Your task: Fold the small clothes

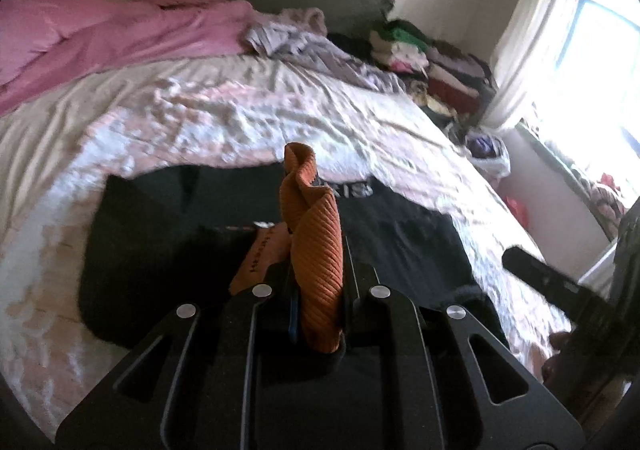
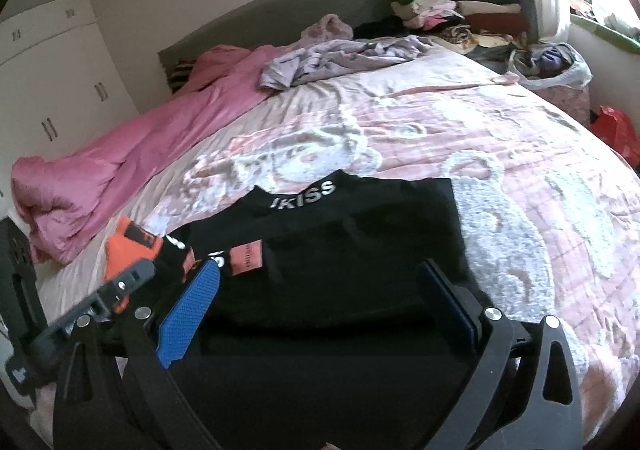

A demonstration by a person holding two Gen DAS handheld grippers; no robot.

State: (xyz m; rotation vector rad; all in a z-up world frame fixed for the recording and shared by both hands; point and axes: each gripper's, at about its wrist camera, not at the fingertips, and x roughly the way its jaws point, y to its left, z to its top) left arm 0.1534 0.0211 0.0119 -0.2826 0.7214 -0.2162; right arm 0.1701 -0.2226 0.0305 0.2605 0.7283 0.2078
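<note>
A black top [image 2: 340,242] with white "KISS" lettering on its collar and an orange label patch [image 2: 248,252] lies flat on the pink patterned bedspread [image 2: 500,130]. My left gripper [image 1: 316,262] is shut on the top's orange ribbed cuff [image 1: 316,250], which stands up twisted between the fingers. From the right wrist view, the left gripper [image 2: 124,282] sits at the top's left edge with the orange cloth [image 2: 128,246] in it. My right gripper [image 2: 320,266] is open over the top's near part, its blue pads [image 2: 192,314] wide apart. One of its fingers [image 1: 540,274] shows at the right.
A pink duvet [image 2: 120,162] lies bunched along the bed's left side. Loose lilac clothes [image 2: 340,54] and stacks of folded clothes [image 2: 460,6] sit near the headboard. A plastic bag [image 2: 560,66] and a red bag [image 2: 612,130] stand beside the bed, below the window [image 1: 592,34].
</note>
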